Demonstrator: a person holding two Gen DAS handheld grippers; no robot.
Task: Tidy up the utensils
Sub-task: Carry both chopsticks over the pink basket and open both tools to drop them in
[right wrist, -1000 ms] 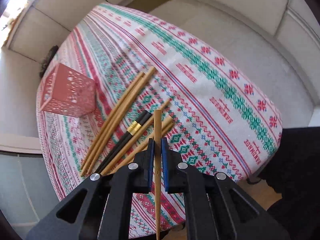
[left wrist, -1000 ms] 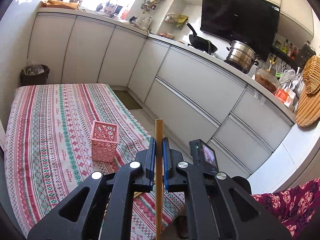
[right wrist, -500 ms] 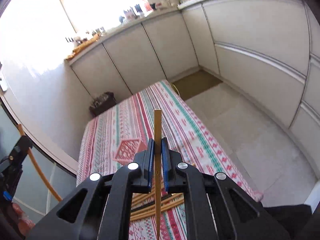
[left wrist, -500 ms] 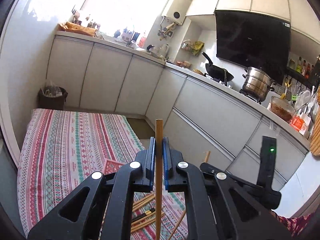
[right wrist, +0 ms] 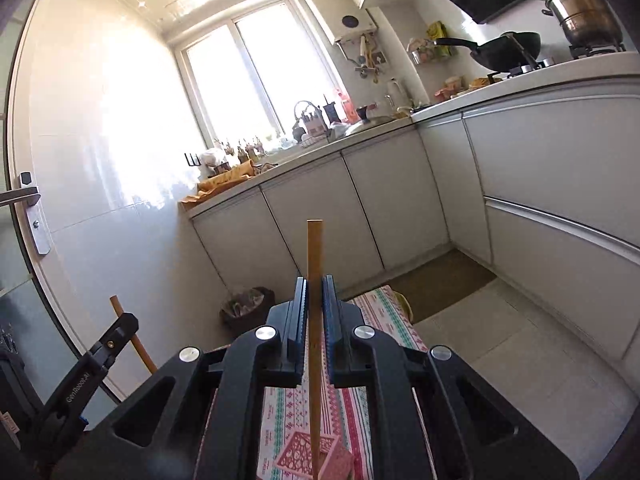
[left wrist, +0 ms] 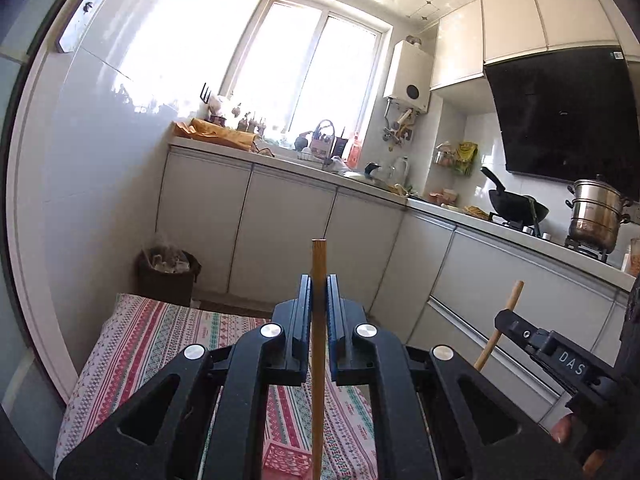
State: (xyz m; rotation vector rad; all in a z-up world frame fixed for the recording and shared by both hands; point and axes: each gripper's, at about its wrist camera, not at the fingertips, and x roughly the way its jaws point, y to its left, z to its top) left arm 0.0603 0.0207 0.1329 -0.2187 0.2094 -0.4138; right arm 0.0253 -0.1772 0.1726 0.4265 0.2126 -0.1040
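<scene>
Left wrist view: the table (left wrist: 132, 352) with a striped patterned cloth stands low in a white kitchen, under a bright window (left wrist: 308, 76). Grey cabinets (left wrist: 288, 236) run behind it, with a wok (left wrist: 516, 204) and a steel pot (left wrist: 596, 216) on the stove. A bin (left wrist: 168, 276) stands at the far end of the table. The left hand-held gripper (left wrist: 319, 312) is closed on a wooden chopstick (left wrist: 319, 340), held upright; the pink basket (left wrist: 286, 460) is just below it. The right hand-held gripper (left wrist: 520, 332) holds a second chopstick (left wrist: 500, 324) nearby.

Right wrist view: the right hand-held gripper (right wrist: 315, 312) clamps its chopstick (right wrist: 315, 320) above the pink basket (right wrist: 308, 454). Compared with half a second ago, both cameras have tilted up, and less of the table shows.
</scene>
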